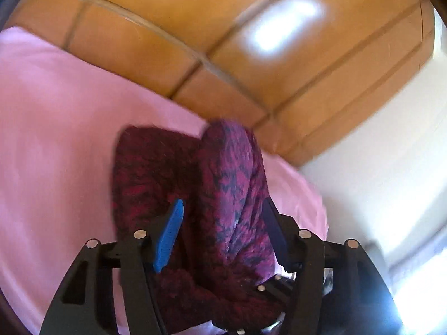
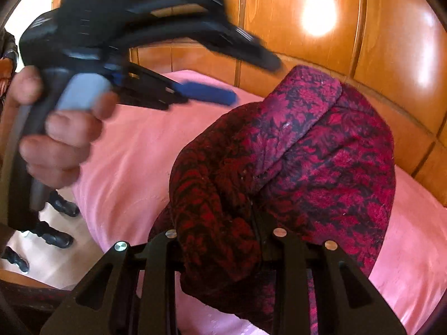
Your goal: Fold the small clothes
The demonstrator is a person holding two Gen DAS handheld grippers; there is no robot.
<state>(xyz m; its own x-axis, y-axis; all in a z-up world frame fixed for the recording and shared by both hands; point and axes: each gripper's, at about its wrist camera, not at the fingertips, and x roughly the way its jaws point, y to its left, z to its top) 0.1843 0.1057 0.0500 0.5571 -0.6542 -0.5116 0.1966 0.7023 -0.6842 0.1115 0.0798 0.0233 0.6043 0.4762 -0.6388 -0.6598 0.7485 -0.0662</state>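
Left wrist view: the left gripper (image 1: 222, 223) has its blue fingers (image 1: 169, 234) spread apart. A dark red patterned cloth (image 1: 223, 195) lies bunched up between them, but the fingers do not press on it. The cloth sits on a pink bed sheet (image 1: 56, 139). Behind the bed stands a shiny brown wooden board (image 1: 251, 42). This picture is blurry.

Right wrist view: the right gripper (image 2: 223, 223) is closed tight on the same cloth (image 2: 307, 153). The cloth bulges up over the gripper in a big lump, above the pink sheet (image 2: 134, 153). On the left, a hand (image 2: 56, 128) holds the left gripper (image 2: 206, 93) over the bed, away from the cloth. Dark shoes (image 2: 56, 234) stand on the floor beside the bed.
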